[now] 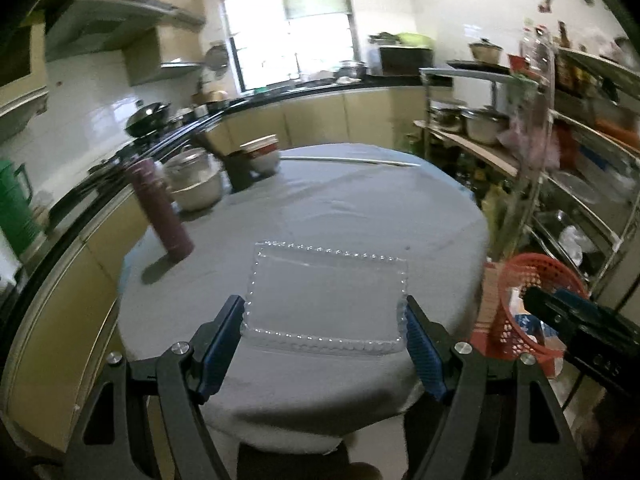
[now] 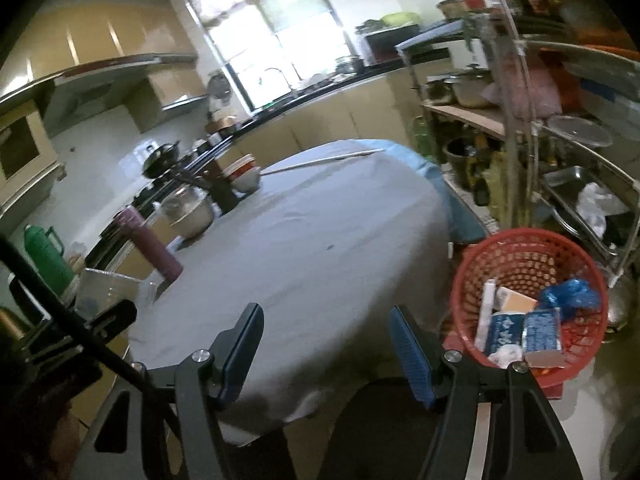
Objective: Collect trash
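Note:
A clear plastic tray [image 1: 328, 292] with a beaded rim hangs above the grey-clothed round table [image 1: 360, 208]. My left gripper [image 1: 324, 304] is shut on it, a blue pad against each short side. The same tray [image 2: 108, 284] shows at the left edge of the right wrist view. My right gripper [image 2: 326, 312] stands open over the table's near edge with nothing between its fingers. A red mesh basket [image 2: 520, 236] sits low to the table's right and holds blue-and-white packets [image 2: 540, 328], a blue bag [image 2: 572, 296] and other wrappers. In the left wrist view the basket [image 1: 532, 276] lies partly behind the right gripper's black body [image 1: 588, 324].
A purple flask [image 1: 164, 212], a lidded steel pot [image 1: 196, 184], stacked bowls [image 1: 262, 156] and a long thin rod [image 1: 352, 160] stand on the table's far side. A metal rack [image 1: 560, 152] of pots rises at the right. Counters and a stove run along the left.

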